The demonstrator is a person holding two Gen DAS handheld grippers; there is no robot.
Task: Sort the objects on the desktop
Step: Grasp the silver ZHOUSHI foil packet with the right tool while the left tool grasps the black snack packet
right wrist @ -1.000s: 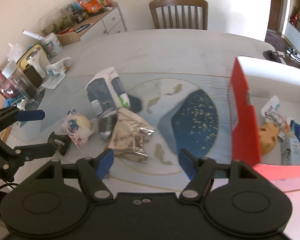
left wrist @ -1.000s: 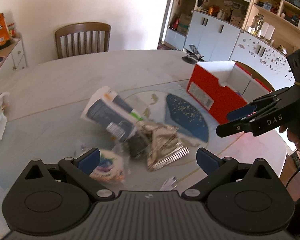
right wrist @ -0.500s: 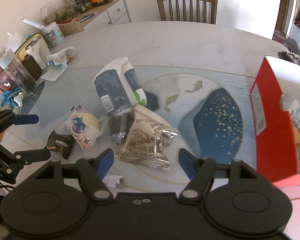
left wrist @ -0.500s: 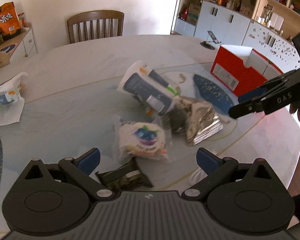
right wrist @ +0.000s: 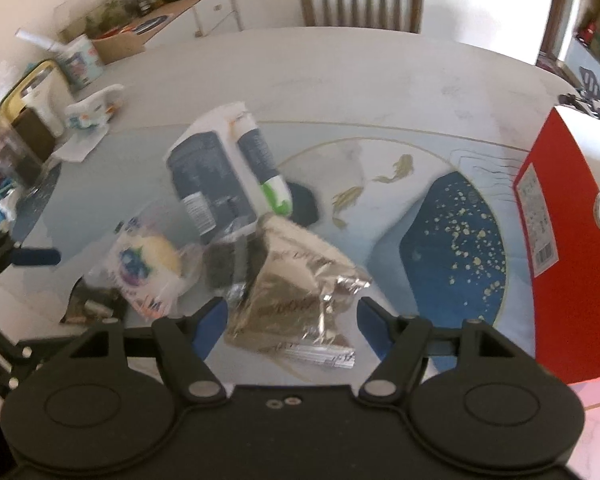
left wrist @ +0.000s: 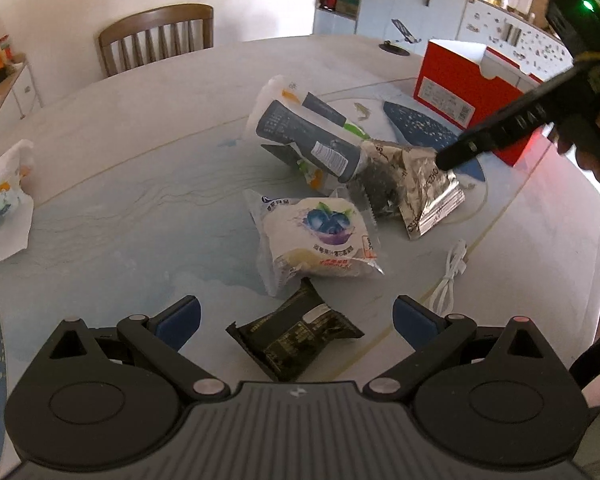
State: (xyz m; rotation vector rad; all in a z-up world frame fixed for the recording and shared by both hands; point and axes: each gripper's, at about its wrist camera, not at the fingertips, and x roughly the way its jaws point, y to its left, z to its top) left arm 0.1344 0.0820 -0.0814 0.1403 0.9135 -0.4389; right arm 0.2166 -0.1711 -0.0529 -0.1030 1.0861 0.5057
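The left gripper is held low over the table with its jaws spread wide, and nothing is pinched between them. Just ahead of its fingers a black packet is seen lying flat, and a white cable is coiled to the right of it. Beyond the packet a blueberry bun bag rests on the table, its lower edge touching the packet.

The right gripper is also held open, its jaws spread on either side of a silver bag (the bag lies between the blue pads, but contact cannot be told). In the left view its finger tip is seen over the same silver bag.

Farther back a white-and-blue pouch is leaned against the silver bag. At the far right a red box stands open on the table, well apart from the pile. A wooden chair is set at the table's far edge.
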